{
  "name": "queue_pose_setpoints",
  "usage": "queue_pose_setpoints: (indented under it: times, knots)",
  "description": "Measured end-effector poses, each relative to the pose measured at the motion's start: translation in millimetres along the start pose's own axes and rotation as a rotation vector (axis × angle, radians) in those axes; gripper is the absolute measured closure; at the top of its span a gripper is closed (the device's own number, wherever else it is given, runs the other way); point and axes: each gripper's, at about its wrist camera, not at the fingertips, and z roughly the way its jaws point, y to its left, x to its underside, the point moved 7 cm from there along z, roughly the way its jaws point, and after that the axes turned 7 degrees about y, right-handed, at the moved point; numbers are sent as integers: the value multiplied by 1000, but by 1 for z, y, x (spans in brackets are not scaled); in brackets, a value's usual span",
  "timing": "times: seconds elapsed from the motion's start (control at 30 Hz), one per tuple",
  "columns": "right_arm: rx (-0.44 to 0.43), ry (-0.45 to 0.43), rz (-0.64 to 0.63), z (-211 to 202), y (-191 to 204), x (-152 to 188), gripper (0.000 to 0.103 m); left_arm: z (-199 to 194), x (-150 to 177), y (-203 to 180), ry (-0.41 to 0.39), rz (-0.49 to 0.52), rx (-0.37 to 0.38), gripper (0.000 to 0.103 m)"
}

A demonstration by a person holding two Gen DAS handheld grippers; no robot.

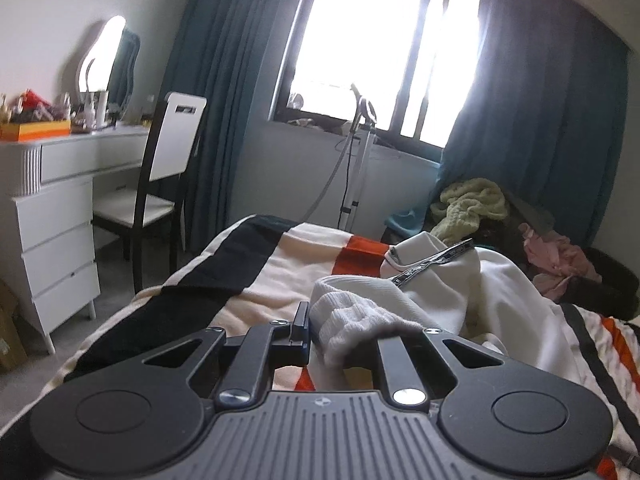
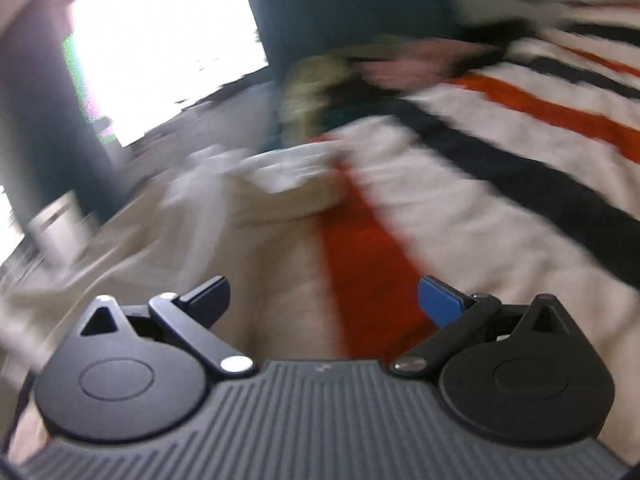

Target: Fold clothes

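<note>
Jaws of the left gripper [image 1: 340, 334] are seen closed on the ribbed cuff [image 1: 352, 320] of a white sweatshirt [image 1: 460, 284]; the left finger [image 1: 300, 330] is pressed against the knit, while the right finger is hidden under the bunched fabric. Jaws of the right gripper [image 2: 324, 300] are spread wide, with nothing between the two fingers.

The sweatshirt is shown lying crumpled on a striped bedspread [image 1: 264, 276] of cream, black and orange bands. Its fabric is off-white and smooth, with thicker ribbing at the cuff, and a black patterned drawstring [image 1: 436, 260] is draped across the upper folds. In the right wrist view, which is heavily blurred, the same pale garment [image 2: 256, 184] is seen heaped to the left of an orange stripe, well ahead of the open fingers. A pile of other clothes [image 1: 472, 204], yellowish-green and pink among them, is seen at the far corner of the bed beside a teal curtain [image 1: 540, 120].

The left gripper is held low and nearly level just above the bedspread, pointed toward the window [image 1: 380, 40], with the cuff lifted slightly off the cover. The right gripper is held above the bedspread [image 2: 460, 200] and angled downward, over the cream and orange bands. A white dresser [image 1: 56, 216] and a chair [image 1: 160, 176] are seen to the left of the bed.
</note>
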Motion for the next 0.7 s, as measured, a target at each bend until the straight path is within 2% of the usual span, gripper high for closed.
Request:
queue_pose_setpoints:
  times: [0.13,0.2,0.27,0.33,0.43,0.6,0.7]
  knots:
    - [-151,65,-255,2,62,33,1,-5,-1,-5,-18,20,-3,90]
    - [-168,84,-352,8,78,45,1,-4,-2,-6,-23,14,-2,90]
    - [-129,93,-398,18,82,51,1,-5,-3,-7,-30,12,-2,90]
    - [-78,90,-358,30,73,47,0,-5,-5,-7,-35,9,2,90]
    - [-56,59,-207,35,48,29,1,-7,-6,-9,-49,8,8,90]
    - [18,-45,-24,23,9,3,0,-8,-5,-18,-54,44,31,90]
    - [88,-29,-34,27,2,4,0,-4,-3,-24,-46,64,44,90]
